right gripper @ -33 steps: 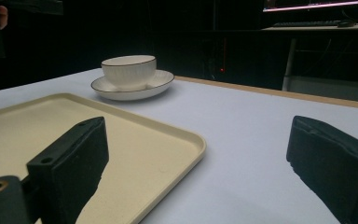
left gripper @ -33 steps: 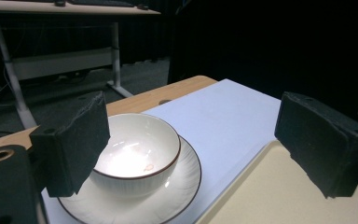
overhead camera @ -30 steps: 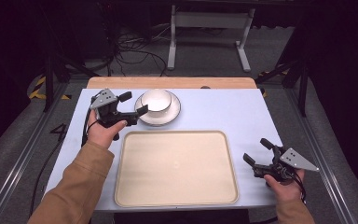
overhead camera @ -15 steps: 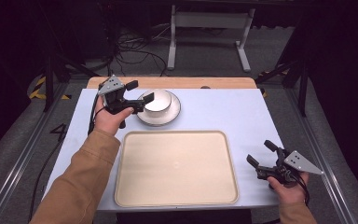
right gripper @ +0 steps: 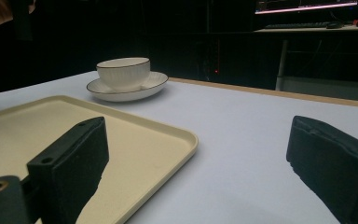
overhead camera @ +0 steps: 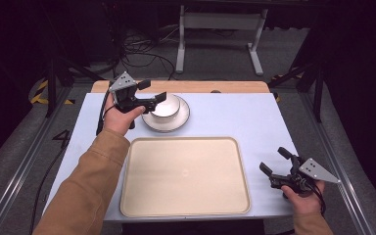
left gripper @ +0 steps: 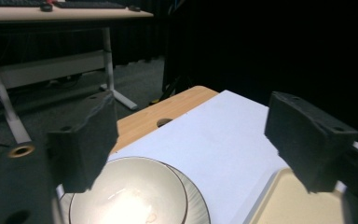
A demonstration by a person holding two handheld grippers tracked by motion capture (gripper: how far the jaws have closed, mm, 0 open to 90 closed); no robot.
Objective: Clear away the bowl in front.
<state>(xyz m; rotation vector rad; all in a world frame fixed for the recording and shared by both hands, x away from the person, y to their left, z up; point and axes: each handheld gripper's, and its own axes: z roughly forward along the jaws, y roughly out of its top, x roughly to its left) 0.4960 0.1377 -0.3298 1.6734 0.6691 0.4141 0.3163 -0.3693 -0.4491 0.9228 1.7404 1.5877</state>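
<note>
left tongs (overhead camera: 152, 91): mine, upper left of the frame, over the bowl's rim, jaws spread but just been closing a bit, nothing gripped
bowl (overhead camera: 165, 105): on its saucer (overhead camera: 182, 121), upper middle of the worktop (overhead camera: 235, 117)
right tongs (overhead camera: 273, 161): lower right, released, empty
tray (overhead camera: 184, 176): centre, bare
</note>
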